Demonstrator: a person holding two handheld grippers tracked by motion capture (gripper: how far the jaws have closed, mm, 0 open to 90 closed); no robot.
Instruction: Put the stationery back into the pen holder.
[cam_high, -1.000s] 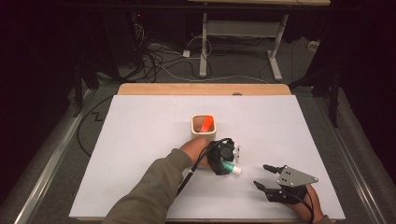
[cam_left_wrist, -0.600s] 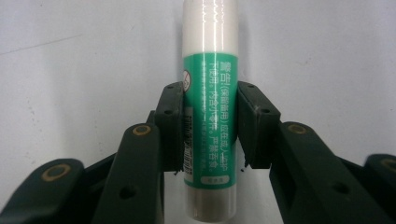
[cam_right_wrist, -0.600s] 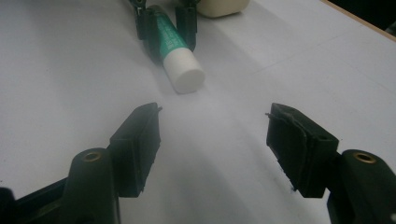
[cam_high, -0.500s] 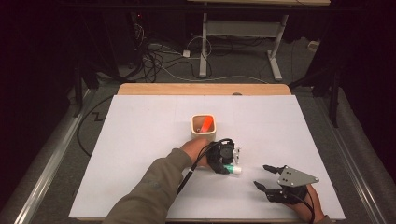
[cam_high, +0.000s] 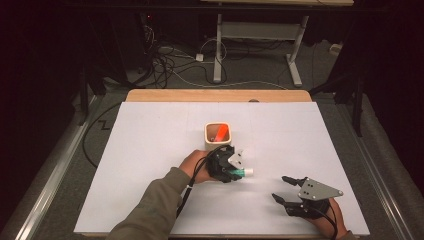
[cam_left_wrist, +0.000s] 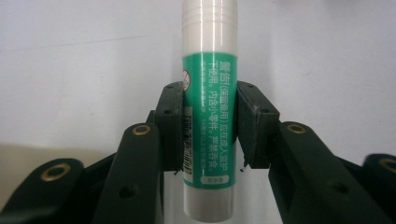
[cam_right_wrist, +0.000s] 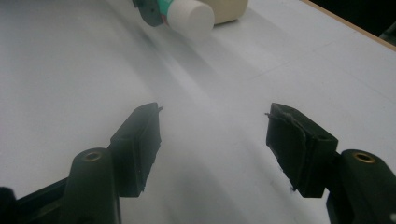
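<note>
While the left gripper's (cam_left_wrist: 209, 128) jaws clench it, the white, green-labelled glue stick (cam_left_wrist: 208, 112) runs off frame; the right gripper (cam_right_wrist: 212, 140) gapes empty.

The left gripper (cam_high: 239, 171), jaws just closed on the glue stick (cam_left_wrist: 208, 107), now sits closer to the cup (cam_high: 219, 136).

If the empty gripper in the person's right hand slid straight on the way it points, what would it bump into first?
Probably the white-capped green glue stick held by the left gripper. The right gripper, jaws open, sees bare white table ahead, then the stick, slightly left, with a cream cup behind. Depth is uncertain.
</note>
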